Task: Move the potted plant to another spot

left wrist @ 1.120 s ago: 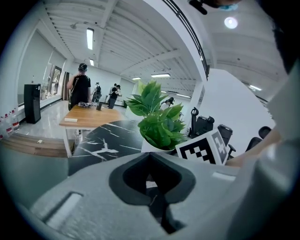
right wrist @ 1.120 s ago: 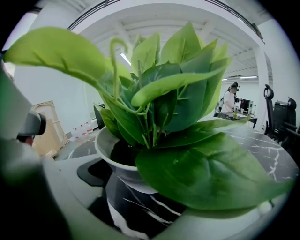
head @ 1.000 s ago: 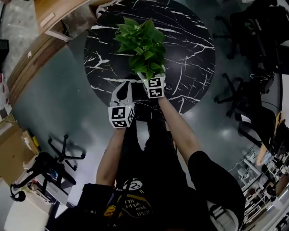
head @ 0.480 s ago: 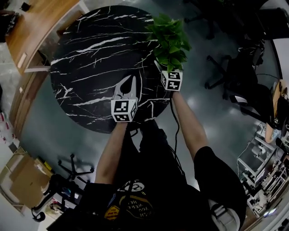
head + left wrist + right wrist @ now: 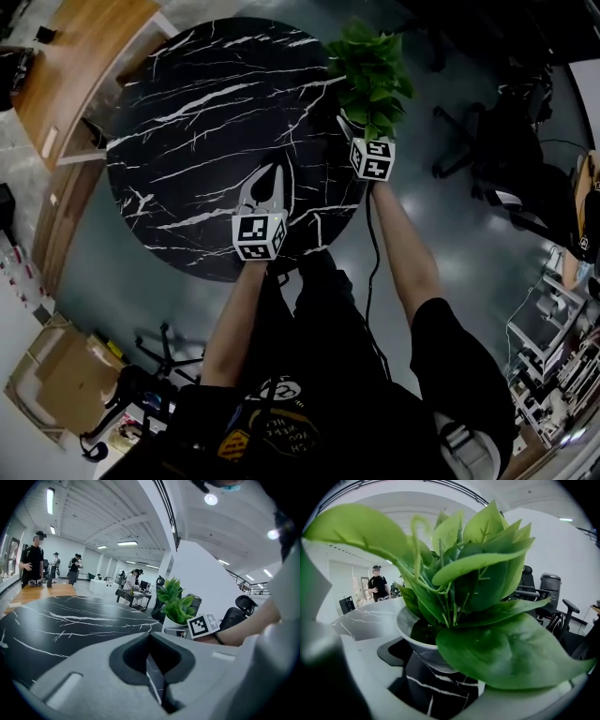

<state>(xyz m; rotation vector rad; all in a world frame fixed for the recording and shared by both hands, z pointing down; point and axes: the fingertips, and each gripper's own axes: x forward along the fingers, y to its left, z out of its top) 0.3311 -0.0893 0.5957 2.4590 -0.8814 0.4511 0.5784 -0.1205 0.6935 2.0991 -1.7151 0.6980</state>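
Note:
A potted plant point(image 5: 372, 73) with broad green leaves in a white pot point(image 5: 417, 641) is at the right edge of the round black marble table point(image 5: 187, 141). My right gripper point(image 5: 356, 129) is shut on the pot, one jaw on each side of it; the leaves point(image 5: 487, 592) fill the right gripper view. I cannot tell whether the pot rests on the table or hangs just above it. My left gripper point(image 5: 267, 180) is shut and empty over the table's near side. In the left gripper view the plant point(image 5: 176, 603) is ahead to the right, behind the right gripper's marker cube point(image 5: 204, 625).
Black office chairs point(image 5: 492, 159) stand on the floor right of the table. A wooden desk point(image 5: 66, 66) is at the upper left, a chair base point(image 5: 159, 349) and a cardboard box point(image 5: 47, 384) at the lower left. People point(image 5: 33, 559) stand far behind the table.
My right gripper has carried the plant from the middle of the table to its right edge. The left gripper stayed shut over the table's near side.

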